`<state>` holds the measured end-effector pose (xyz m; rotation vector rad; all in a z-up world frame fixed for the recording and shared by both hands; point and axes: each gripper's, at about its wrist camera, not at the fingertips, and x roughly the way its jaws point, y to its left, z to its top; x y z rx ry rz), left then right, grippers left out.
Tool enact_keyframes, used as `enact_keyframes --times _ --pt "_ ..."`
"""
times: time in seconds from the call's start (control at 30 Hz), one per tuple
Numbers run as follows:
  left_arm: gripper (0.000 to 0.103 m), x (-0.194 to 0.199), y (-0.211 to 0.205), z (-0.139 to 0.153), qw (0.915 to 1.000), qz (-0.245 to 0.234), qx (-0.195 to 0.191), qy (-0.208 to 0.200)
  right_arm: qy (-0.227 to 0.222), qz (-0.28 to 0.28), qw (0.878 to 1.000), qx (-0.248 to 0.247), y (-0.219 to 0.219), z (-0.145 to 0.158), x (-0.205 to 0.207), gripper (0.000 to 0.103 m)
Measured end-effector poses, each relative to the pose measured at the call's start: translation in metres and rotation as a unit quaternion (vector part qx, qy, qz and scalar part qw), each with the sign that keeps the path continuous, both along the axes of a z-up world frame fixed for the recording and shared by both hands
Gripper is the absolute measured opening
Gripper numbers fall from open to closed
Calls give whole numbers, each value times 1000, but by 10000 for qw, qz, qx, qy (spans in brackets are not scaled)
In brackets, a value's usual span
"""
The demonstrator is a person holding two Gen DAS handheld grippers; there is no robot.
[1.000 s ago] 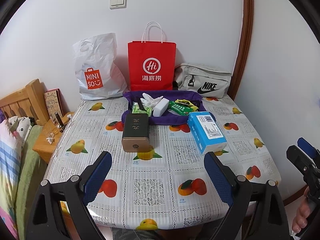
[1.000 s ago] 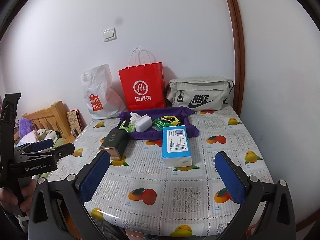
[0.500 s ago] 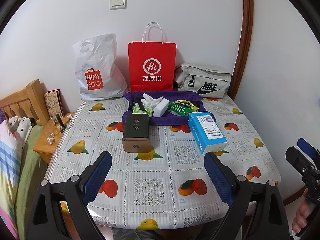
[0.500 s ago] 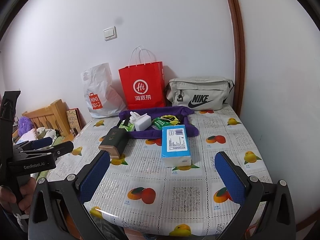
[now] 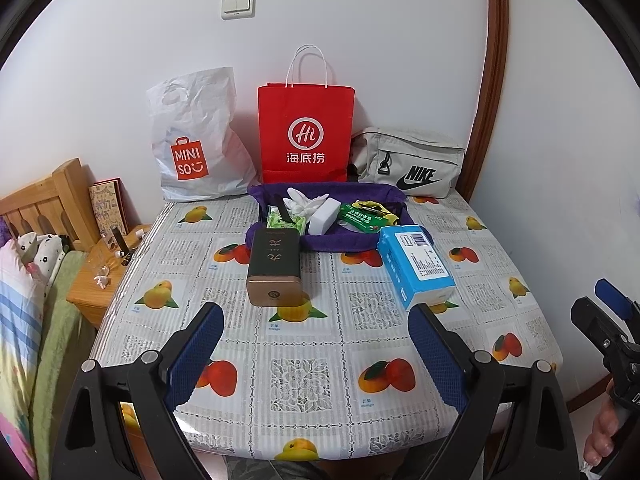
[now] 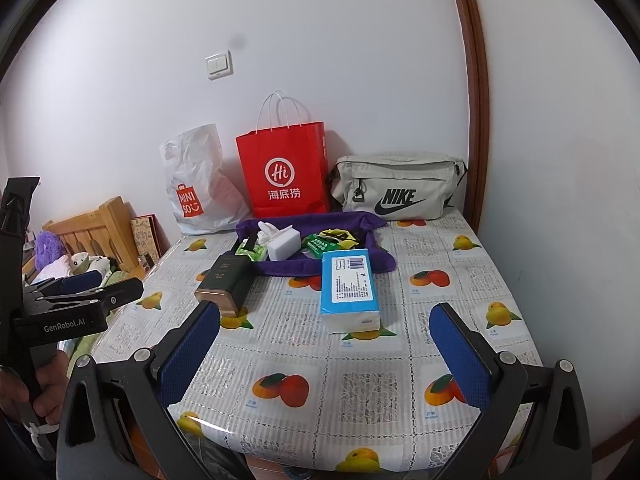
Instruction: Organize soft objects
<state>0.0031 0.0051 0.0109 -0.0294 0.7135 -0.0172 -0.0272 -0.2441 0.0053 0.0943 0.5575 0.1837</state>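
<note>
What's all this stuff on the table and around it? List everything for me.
table: one, fruit-print cover, against the wall
purple cloth bag: one, open, mid-table, holding small packets
white sponge block: one, in the purple bag
green packets: two at least, in the purple bag
dark box: one, black with gold end, in front of the bag
blue tissue pack: one, right of the dark box
red paper bag: one, upright at the wall
white plastic bag: one, left of the red bag
beige Nike bag: one, right of the red bag
light switch: one, white, on the wall
wooden bedside stand: one, left of the table
left claw: open, empty
right claw: open, empty
</note>
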Motion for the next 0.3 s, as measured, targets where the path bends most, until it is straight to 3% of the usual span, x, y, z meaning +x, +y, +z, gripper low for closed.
enact_keyframes --times 0.3 --pt "93 9 2 -2 10000 26 0 62 81 56 10000 13 0 -6 9 103"
